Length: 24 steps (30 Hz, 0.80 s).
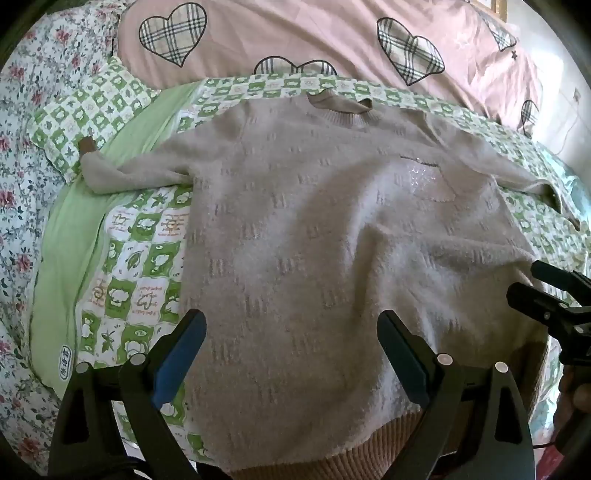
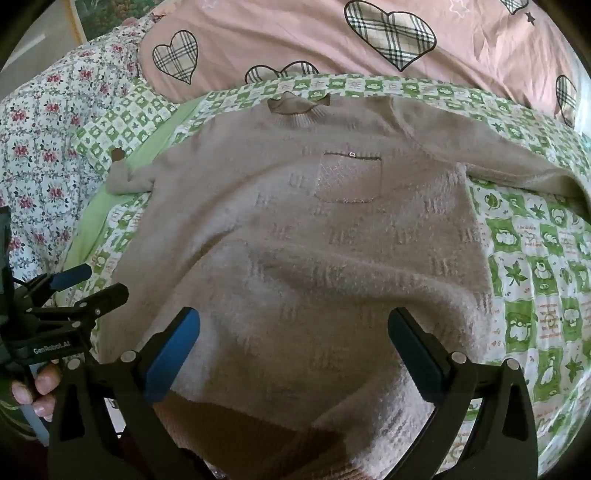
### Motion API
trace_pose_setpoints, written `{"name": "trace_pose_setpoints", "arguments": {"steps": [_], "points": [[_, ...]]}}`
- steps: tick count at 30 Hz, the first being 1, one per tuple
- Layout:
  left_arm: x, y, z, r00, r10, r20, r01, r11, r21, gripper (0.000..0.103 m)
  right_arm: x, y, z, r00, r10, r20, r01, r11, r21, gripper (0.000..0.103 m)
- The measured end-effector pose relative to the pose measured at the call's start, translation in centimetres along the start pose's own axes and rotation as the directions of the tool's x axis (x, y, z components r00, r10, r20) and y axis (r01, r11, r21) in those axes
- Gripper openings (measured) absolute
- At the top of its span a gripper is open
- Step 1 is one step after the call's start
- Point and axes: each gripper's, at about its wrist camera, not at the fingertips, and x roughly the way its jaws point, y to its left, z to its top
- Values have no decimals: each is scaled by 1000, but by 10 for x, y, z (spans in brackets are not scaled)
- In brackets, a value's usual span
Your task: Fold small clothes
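Green checked bedding [image 1: 144, 258] carries the sweater [image 1: 314, 240], spread flat, front up, collar [image 1: 341, 105] farthest from you, so its sleeves and hem are free for folding. Your left gripper [image 1: 291, 354] and right gripper [image 2: 295, 354] hang above the hem, jaws wide apart, gripping nothing. Beyond the collar lies a pink quilt [image 1: 295, 33].

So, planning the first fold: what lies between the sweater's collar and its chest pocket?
Only plain knit of the sweater lies between collar and pocket, clearest in the right wrist view.
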Motion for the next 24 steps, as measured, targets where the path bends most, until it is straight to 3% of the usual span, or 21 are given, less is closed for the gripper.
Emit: {"name": "trace_pose_setpoints", "arguments": {"steps": [24], "points": [[5, 3, 4, 1000, -1, 1, 1, 1000, -6, 94, 3, 2, -4, 1000, 0, -7, 0, 1000, 0, 102]]}}
